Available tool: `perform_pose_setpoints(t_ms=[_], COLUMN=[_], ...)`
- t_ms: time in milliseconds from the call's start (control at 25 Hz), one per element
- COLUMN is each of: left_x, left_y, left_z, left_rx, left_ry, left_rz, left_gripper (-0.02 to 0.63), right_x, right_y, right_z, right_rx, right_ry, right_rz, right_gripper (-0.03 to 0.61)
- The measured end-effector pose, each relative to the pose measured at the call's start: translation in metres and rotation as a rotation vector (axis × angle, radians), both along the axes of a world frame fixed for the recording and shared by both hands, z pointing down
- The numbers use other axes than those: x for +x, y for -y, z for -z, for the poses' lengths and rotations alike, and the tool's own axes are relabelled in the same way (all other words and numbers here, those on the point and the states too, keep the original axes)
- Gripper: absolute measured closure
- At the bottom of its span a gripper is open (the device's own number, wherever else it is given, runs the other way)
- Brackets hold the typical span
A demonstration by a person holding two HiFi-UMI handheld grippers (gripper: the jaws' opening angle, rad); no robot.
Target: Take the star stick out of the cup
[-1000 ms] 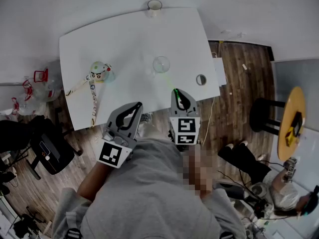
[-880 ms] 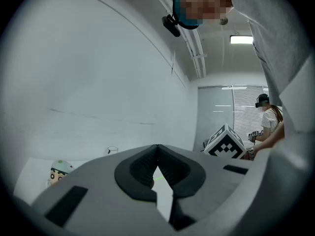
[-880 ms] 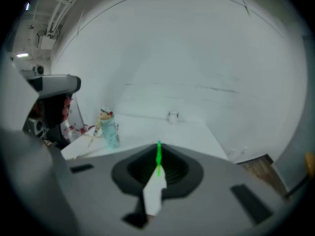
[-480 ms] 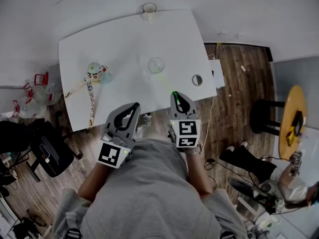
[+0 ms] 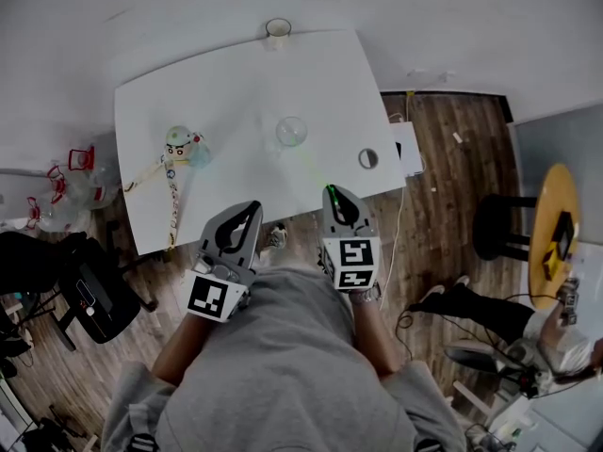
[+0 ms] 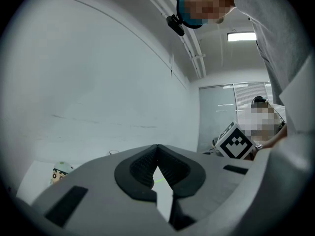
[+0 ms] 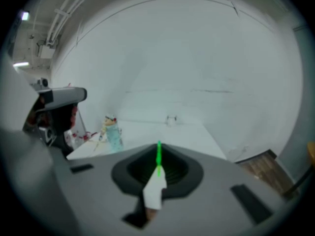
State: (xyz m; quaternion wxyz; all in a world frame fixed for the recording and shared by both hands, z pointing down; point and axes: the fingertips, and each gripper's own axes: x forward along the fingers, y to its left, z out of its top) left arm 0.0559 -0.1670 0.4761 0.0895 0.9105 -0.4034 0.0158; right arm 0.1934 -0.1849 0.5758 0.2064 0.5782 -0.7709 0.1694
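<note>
A clear cup (image 5: 291, 131) is seen mid-way across the white table (image 5: 188, 83); the star stick (image 7: 158, 155) is clenched between the jaws of the right gripper (image 5: 331, 192), its thin green shaft reaching from them towards that cup; whether its far end lies inside cannot be told. A paper cup (image 5: 277, 30) is set at the far edge; a cartoon-capped bottle (image 5: 181, 143) is stood well to the left. The left gripper (image 5: 252, 207) is pinched together on nothing, at the near edge. The clear cup is shown by the head view only; the grip on the stick is made plain by the right gripper view; a ceiling lamp (image 6: 241, 36) is caught by the left gripper view alone.
</note>
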Motion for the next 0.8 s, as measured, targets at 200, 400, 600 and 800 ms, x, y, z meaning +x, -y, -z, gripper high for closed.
perform_pose_setpoints(t_ms=[200, 400, 600, 800], left_x=[-0.002, -0.003, -0.004, -0.007], left_y=[-0.004, -0.006, -0.008, -0.008], left_z=[0.001, 0.002, 0.005, 0.01], left_rx=[0.007, 0.015, 0.027, 0.045], left_ry=[-0.001, 0.001, 0.002, 0.004], left_rz=[0.013, 0.017, 0.017, 0.019], left_gripper=[0.583, 0.583, 0.583, 0.583], right_x=[-0.002, -0.004, -0.002, -0.003], right_y=[-0.007, -0.009, -0.013, -0.014], right_z=[0.003, 0.006, 0.011, 0.016], right_rx=[0.006, 0.021, 0.031, 0.049], right_ry=[0.009, 0.013, 0.019, 0.02], right_rz=[0.005, 0.009, 0.001, 0.001], right_gripper=[0.534, 0.534, 0.534, 0.534])
